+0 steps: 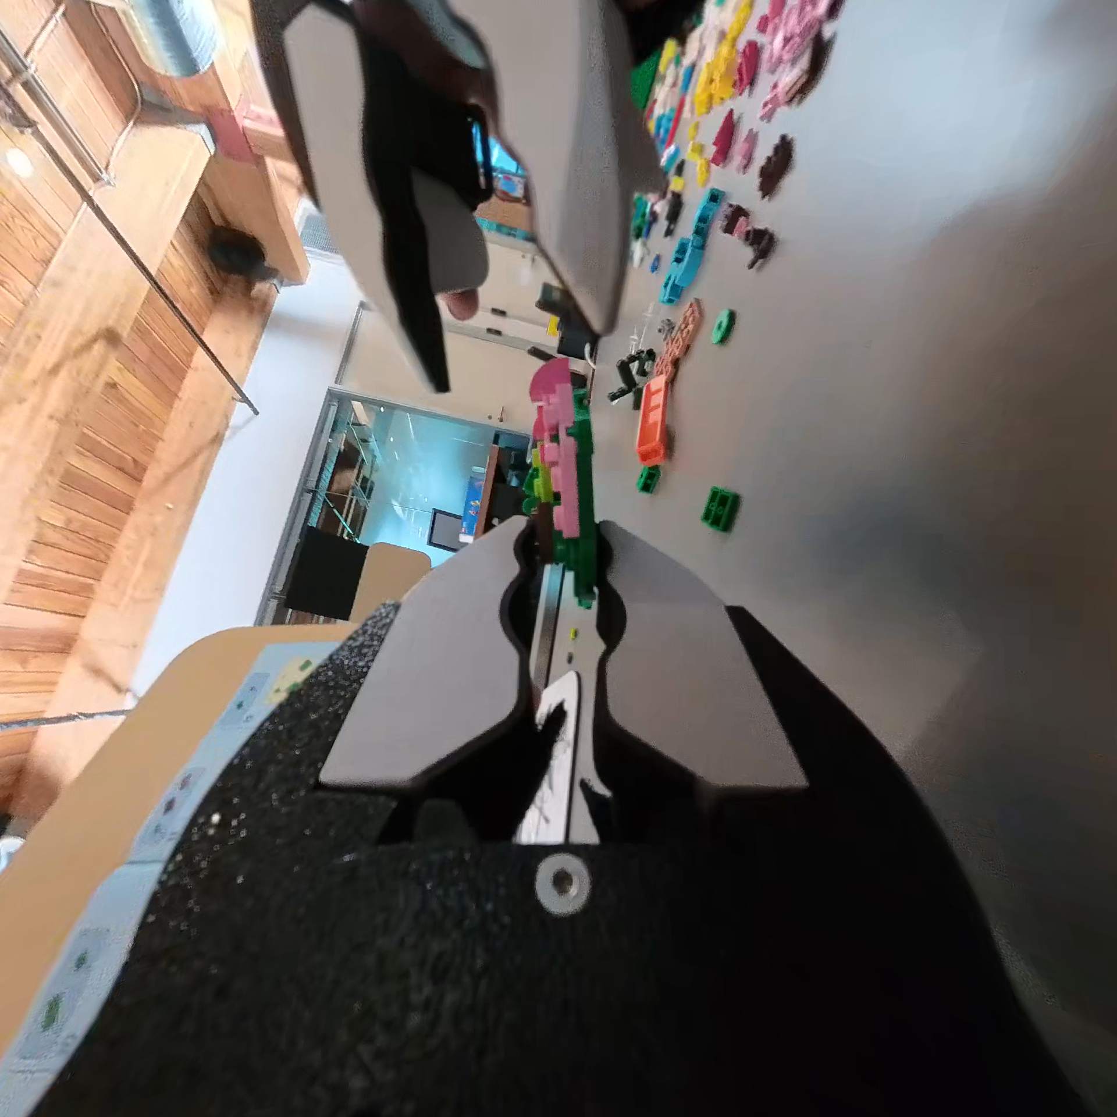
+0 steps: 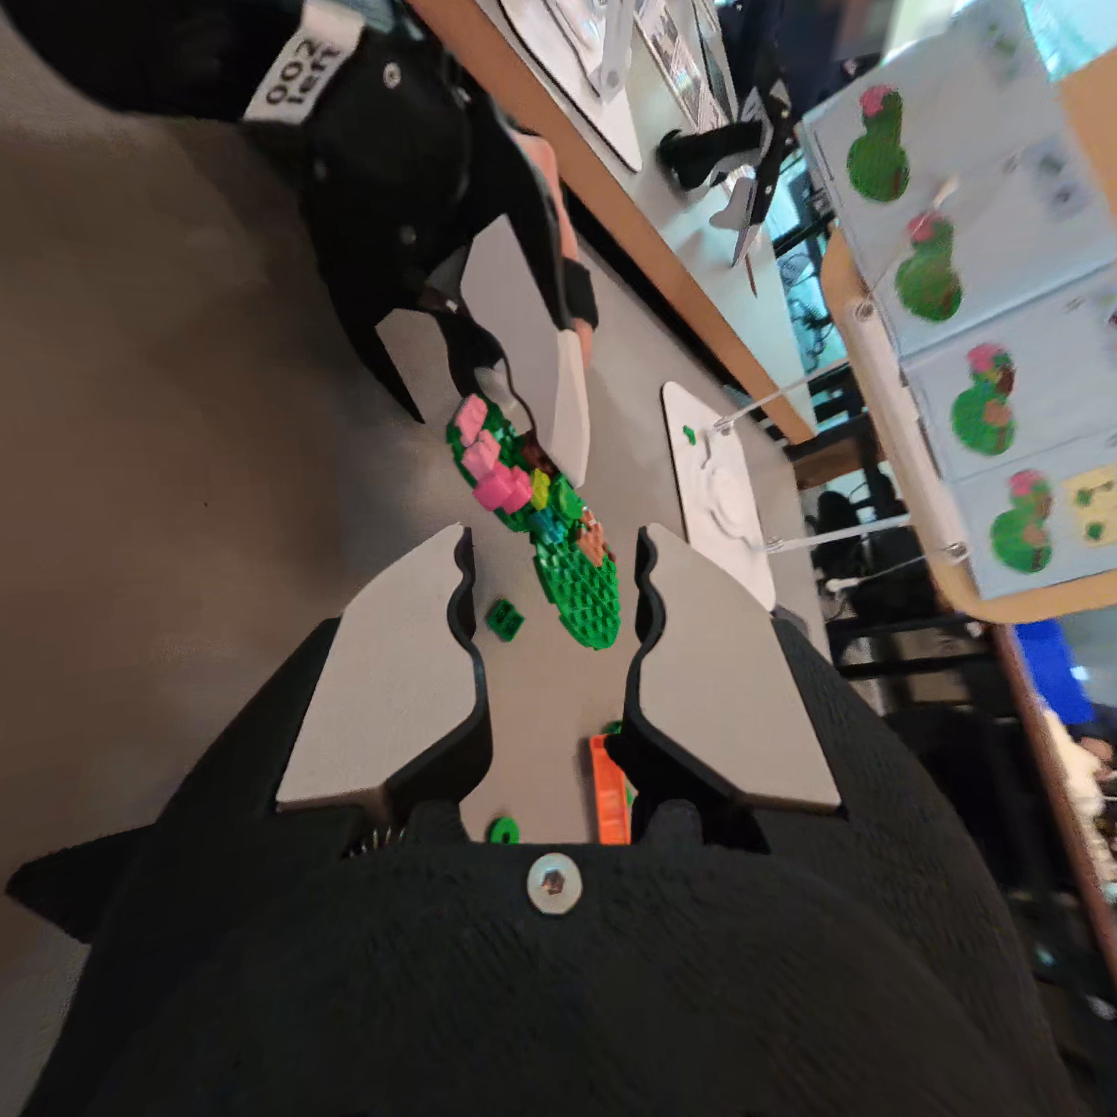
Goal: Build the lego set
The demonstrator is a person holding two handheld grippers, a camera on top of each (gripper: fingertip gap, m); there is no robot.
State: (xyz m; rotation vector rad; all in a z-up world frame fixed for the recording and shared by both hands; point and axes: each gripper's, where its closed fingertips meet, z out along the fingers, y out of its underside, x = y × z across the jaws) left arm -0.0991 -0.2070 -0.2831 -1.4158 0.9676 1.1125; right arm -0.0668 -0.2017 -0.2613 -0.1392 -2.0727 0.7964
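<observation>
Left gripper [image 1: 565, 541] jaws clamped on the near end of the green lego build [image 1: 574, 477], held up on edge above the grey worktop [image 1: 906, 423]. Pink, yellow and brown bricks stuck on top of the build. Right gripper [image 2: 553, 559] jaws wide apart, holding nothing, just near the build's round green end. Small green brick [image 2: 505, 618] lying loose on the worktop between those jaws. Orange piece [image 2: 607, 792] and green round piece [image 2: 503, 831] nearer in. Loose bricks [image 1: 713, 90] spread far off, maybe sorted by colour; too blurry to tell.
</observation>
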